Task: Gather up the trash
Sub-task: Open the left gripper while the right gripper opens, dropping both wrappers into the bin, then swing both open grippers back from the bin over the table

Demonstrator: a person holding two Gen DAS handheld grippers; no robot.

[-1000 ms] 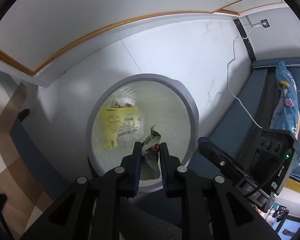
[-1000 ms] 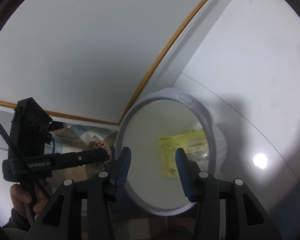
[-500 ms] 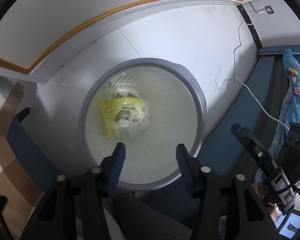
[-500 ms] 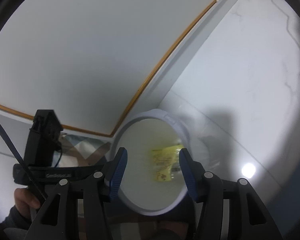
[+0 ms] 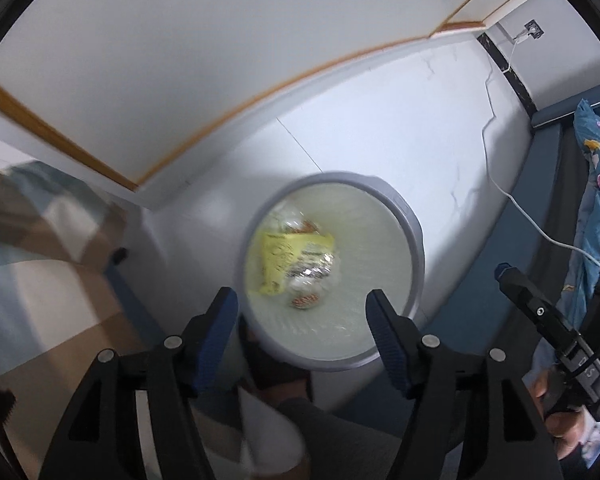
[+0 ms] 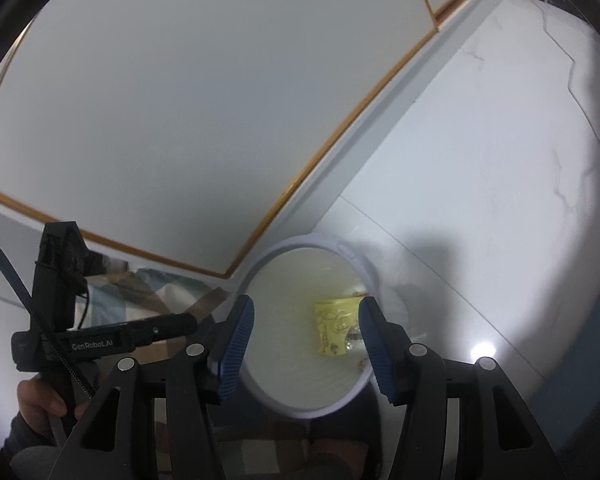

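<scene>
Since the earlier frame, the small wrapper (image 5: 305,300) is released from the left tool (image 5: 302,312) and is seen lying in the round bin (image 5: 414,240) on the white floor (image 5: 400,136), beside the yellow packet (image 5: 284,256). Both tools are held above the bin. Left and right tool (image 6: 306,338) jaws are opening, with nothing gripped between them.

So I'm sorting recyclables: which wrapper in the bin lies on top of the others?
The crinkled silver wrapper with the red-orange patch, in the trash bin. It overlaps the flat yellow wrapper's lower right corner.
</scene>
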